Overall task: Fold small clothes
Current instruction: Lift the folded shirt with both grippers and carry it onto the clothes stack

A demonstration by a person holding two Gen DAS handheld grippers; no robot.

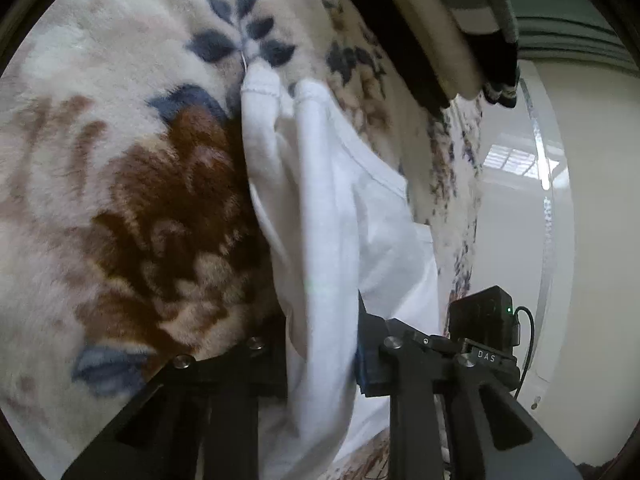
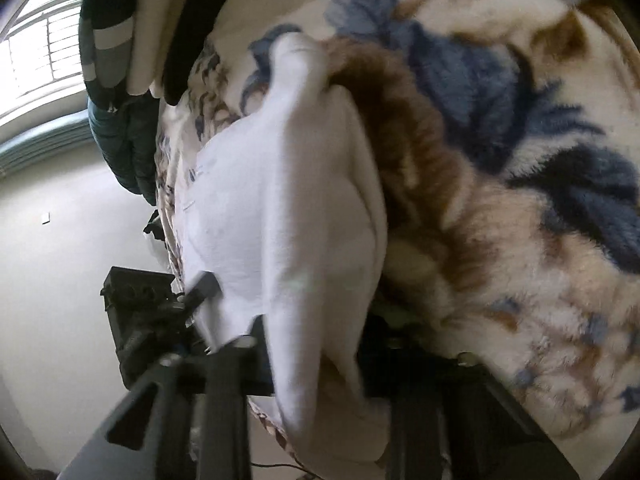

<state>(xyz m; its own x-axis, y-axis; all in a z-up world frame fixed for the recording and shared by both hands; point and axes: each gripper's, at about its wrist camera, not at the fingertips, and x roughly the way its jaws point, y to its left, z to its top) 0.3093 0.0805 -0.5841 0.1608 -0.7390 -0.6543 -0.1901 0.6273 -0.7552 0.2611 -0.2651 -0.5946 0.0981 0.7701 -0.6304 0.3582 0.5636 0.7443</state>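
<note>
Left hand-held gripper (image 1: 320,356) clamps the near edge of the white garment (image 1: 328,208). Right hand-held gripper (image 2: 316,356) pinches the same edge alongside. Garment runs lengthwise straight ahead from both, draped over the floral fleece blanket (image 1: 120,184), two hemmed ends farthest out. Neither hand sits nearer.

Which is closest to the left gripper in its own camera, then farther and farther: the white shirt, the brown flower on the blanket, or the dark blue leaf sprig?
1. White shirt: between the left gripper's fingers.
2. Brown flower: on the blanket, left side.
3. Dark blue leaf sprig: near the top, past the shirt's far end.
</note>
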